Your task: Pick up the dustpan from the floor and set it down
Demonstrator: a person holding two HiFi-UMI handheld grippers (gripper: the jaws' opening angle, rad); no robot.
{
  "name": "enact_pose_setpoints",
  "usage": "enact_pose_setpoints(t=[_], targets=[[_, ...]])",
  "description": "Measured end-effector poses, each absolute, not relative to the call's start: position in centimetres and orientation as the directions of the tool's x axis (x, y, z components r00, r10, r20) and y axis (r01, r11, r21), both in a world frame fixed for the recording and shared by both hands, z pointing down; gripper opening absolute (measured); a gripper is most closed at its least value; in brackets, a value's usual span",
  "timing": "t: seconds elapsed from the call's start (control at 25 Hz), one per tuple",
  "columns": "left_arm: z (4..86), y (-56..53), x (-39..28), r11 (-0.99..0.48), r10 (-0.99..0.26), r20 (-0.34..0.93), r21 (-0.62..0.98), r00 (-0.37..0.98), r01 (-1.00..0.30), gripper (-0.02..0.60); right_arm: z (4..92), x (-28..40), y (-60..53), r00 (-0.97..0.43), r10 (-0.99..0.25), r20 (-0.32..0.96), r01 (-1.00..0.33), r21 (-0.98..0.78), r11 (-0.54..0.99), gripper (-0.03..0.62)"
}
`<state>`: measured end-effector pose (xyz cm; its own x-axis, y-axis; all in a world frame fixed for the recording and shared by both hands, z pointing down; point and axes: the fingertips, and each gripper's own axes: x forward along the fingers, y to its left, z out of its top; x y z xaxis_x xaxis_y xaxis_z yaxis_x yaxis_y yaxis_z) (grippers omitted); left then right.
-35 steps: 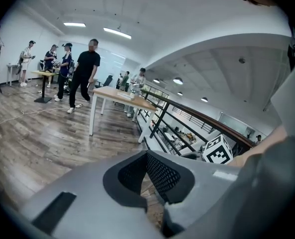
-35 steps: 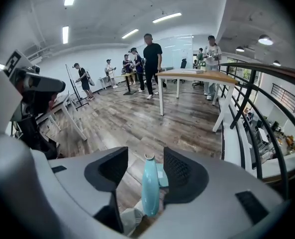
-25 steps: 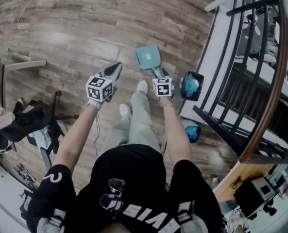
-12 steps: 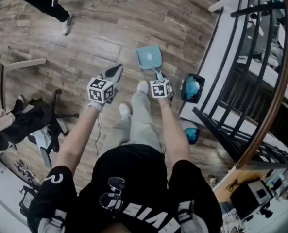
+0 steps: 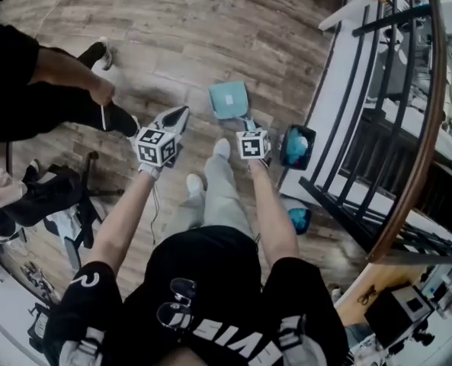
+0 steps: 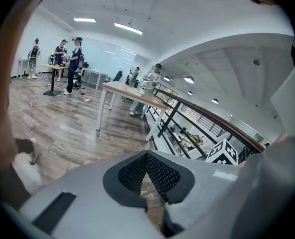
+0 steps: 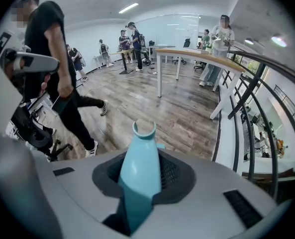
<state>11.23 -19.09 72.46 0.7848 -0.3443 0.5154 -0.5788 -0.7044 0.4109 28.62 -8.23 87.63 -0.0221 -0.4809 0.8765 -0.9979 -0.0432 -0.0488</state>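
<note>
The light teal dustpan lies just ahead of the person's white shoes on the wood floor. My right gripper is over its handle, and in the right gripper view the right gripper is shut on the teal handle, whose curved end sticks out past the pads. The pan itself is mostly hidden there. My left gripper hangs to the left of the dustpan, apart from it. In the left gripper view the left gripper has its pad tips together and holds nothing.
A person in black walks close by on the left. A black railing runs along the right, with two blue-filled bins at its foot. An office chair stands at the lower left, and a white-legged table stands farther off.
A person in black has walked into the left of the head view, close to my left gripper. My right gripper stays at the dustpan's handle; both grippers have shifted only slightly.
</note>
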Motion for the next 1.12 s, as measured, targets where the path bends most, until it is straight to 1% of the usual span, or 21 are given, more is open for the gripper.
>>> enact_pose_setpoints(t=[0.36, 0.68, 0.8, 0.92, 1.12], targets=[[65.1, -20.6, 11.6, -0.686, -0.406, 0.481, 0.400, 0.777, -0.607, -0.002, 76.2, 29.6, -10.8, -0.061, -0.597, 0.800, -0.998, -0.064, 0.016, 0.080], [57.2, -22.3, 10.8, -0.712, -0.488, 0.356, 0.365, 0.797, -0.600, -0.002, 65.4, 29.0, -13.9, -0.068, -0.711, 0.699, -0.996, -0.005, 0.091, 0.080], [54.8, -23.2, 10.4, -0.711, -0.519, 0.329, 0.347, 0.789, -0.612, -0.002, 61.2, 29.5, -15.1, -0.074, -0.760, 0.646, -0.995, 0.005, 0.100, 0.080], [52.9, -23.9, 9.8, -0.710, -0.547, 0.304, 0.325, 0.780, -0.624, -0.002, 58.3, 30.0, -15.8, -0.086, -0.780, 0.619, -0.994, 0.001, 0.110, 0.080], [50.5, -25.8, 8.6, -0.696, -0.593, 0.272, 0.299, 0.757, -0.653, -0.002, 53.5, 30.8, -18.3, -0.102, -0.835, 0.540, -0.992, 0.011, 0.128, 0.080]])
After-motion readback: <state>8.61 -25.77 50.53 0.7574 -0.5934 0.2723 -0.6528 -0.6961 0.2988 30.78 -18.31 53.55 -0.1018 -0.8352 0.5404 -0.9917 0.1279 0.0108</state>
